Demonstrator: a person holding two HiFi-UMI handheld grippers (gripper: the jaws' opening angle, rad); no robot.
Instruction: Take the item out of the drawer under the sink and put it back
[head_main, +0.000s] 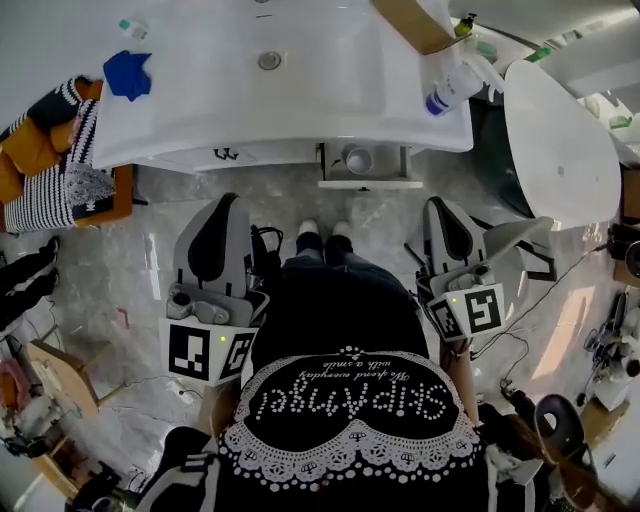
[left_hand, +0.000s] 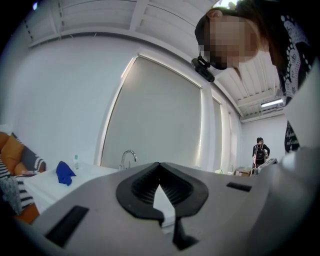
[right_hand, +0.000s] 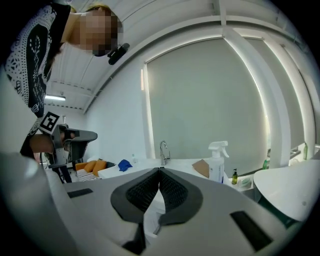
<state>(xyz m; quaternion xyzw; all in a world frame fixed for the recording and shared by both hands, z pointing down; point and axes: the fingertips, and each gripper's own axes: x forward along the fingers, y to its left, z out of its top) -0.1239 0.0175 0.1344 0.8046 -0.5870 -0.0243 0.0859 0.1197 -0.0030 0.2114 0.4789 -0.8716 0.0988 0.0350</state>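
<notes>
Drawer (head_main: 368, 183) sits under the front edge of the white worktop (head_main: 300, 110), a bit right of centre, pulled out a little. Item = round grey cup-like thing (head_main: 357, 158) inside it, upright as far as I can tell, mostly tucked under the worktop lip.

Left tool (head_main: 225, 198) is low at the person's left side, well apart from the drawer. In the left gripper view its tips (left_hand: 159, 165) meet, with nothing between them. Right tool (head_main: 437, 203) is low on the right side, nearer the drawer but not touching it. In the right gripper view (right_hand: 159, 171) its jaws are closed tip to tip and empty. Both tools point toward the sink area, with the faucet (left_hand: 128, 156) ahead.

On the worktop, not task things: blue cloth (head_main: 127, 73) at the left, spray bottle (head_main: 455, 85) at the right.

Step, my read: idle stance in front of the sink, item in the drawer, reach not begun.

To do it well:
- Use the right tool, which looks closer.
- Spread its jaws before going down, not at the item.
- Pull the drawer further out if the lip blocks access from above.
- Come in along the drawer's opening, since its side walls look close to the item.
- Grip the item's wall, one jaw inside and one outside, and lift straight up.
- The left tool can steady the drawer front.
- Return the item to the same spot, upright.
</notes>
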